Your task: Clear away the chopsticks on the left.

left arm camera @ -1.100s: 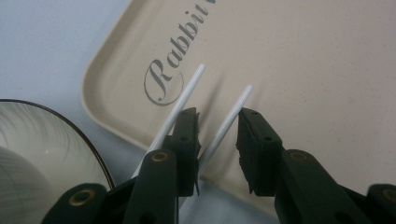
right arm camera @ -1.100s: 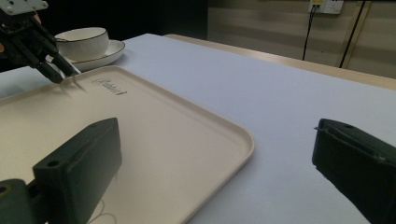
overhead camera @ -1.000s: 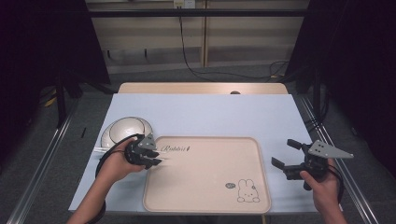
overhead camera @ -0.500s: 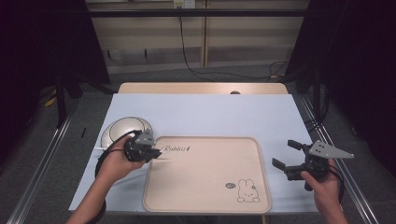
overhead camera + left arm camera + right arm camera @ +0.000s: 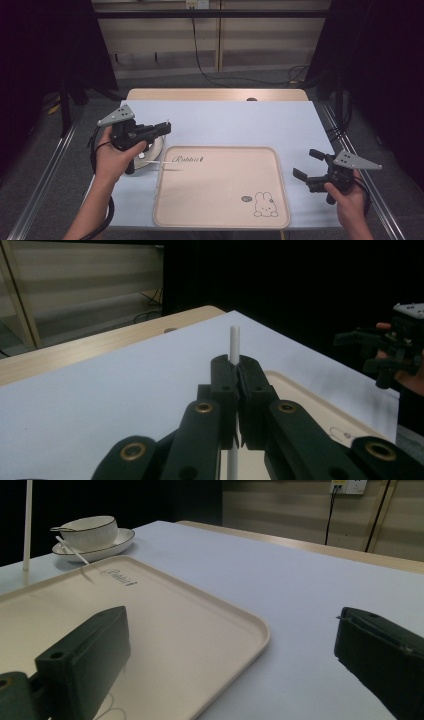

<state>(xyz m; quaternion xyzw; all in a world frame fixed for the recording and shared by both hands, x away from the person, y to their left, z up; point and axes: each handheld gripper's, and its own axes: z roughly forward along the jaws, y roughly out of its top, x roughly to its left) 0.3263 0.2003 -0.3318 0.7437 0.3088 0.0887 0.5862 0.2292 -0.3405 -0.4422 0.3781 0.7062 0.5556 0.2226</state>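
White stick point(image 5: 234, 342) clamped upright in left gripper point(image 5: 235, 371), lifted over the table's left side.
Jaws shut tight on it – a second stick point(image 5: 161, 162) lies from saucer point(image 5: 155, 150) onto cream tray point(image 5: 280, 200); bowl point(image 5: 90, 530) on saucer. Right gripper point(image 5: 315, 172) – jaws wide, empty, beside the tray.

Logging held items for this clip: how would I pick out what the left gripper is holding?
On the pale blue table, left of the cream tray, the left gripper hangs over a cup and saucer. Pinched in its shut jaws is a thin white stick, held upright; a second white stick lies slanted from the saucer towards the tray.
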